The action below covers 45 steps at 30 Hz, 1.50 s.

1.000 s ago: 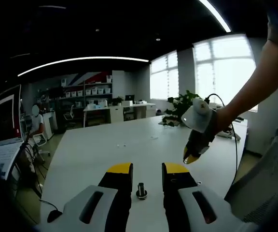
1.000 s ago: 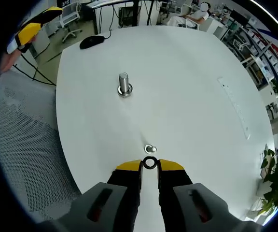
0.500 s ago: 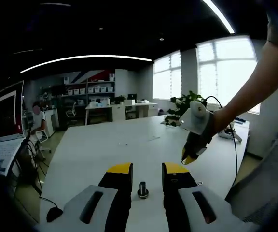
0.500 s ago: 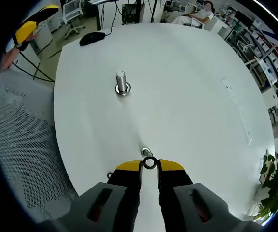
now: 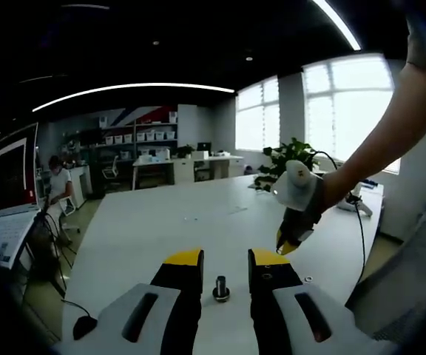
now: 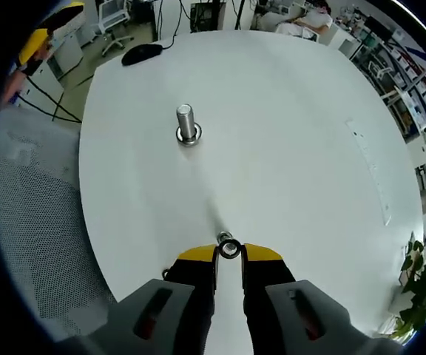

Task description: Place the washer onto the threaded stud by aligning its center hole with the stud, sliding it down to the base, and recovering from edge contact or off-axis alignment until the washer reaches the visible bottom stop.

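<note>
Right gripper view: the right gripper [image 6: 229, 252] is pinching a small ring, the washer [image 6: 229, 251], between its yellow tips. A second ago another small metal piece [image 6: 224, 238] on the white worktop [image 6: 309, 148] lay a little way ahead of the tips. Now it sits right against the washer, so the gripper has drifted forward over it. The threaded stud [image 6: 187, 124] stands upright, well apart from the washer, up ahead and a bit to the left. It looks a little nearer than before.

In the left gripper view, the left gripper [image 5: 224, 259] is spread open with the stud [image 5: 220, 288] between its two sides, not touching it. The right gripper [image 5: 287, 240] hangs in the air near it and has come a bit closer.

I think the washer is on its way to the stud. The hole is not lined up yet.
</note>
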Tool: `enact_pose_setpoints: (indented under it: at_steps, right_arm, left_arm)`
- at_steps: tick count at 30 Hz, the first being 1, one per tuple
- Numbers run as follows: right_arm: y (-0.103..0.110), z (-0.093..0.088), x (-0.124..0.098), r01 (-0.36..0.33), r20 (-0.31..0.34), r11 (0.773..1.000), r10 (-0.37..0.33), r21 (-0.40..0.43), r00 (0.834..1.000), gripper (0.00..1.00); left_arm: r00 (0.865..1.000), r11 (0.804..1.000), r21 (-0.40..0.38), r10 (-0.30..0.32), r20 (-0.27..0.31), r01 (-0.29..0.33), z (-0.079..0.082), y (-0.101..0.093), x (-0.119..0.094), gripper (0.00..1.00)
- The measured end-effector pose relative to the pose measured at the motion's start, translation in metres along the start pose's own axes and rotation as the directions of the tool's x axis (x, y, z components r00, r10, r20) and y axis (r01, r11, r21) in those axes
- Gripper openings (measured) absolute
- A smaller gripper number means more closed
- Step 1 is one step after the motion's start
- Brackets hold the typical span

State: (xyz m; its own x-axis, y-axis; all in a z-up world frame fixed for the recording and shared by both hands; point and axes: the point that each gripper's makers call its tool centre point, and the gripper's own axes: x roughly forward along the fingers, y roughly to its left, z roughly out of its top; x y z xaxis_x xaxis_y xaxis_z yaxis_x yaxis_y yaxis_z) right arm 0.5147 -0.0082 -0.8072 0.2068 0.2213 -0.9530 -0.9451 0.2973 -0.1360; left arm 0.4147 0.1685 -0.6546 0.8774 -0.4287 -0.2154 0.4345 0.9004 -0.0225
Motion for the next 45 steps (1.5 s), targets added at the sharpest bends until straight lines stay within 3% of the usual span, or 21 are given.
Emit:
enact_pose_setpoints:
  at_steps: [25, 45]
  right_arm:
    - [0.000, -0.004, 0.013, -0.021, -0.031, 1.000, 0.021, 0.002, 0.999, 0.14]
    - [-0.002, -0.006, 0.010, -0.004, -0.011, 1.000, 0.004, 0.018, 1.000, 0.18]
  left_arm:
    - [1.000, 1.000, 0.005, 0.008, -0.010, -0.008, -0.002, 0.001, 0.000, 0.22]
    - [1.000, 1.000, 0.004, 0.010, -0.009, -0.010, -0.002, 0.001, 0.000, 0.22]
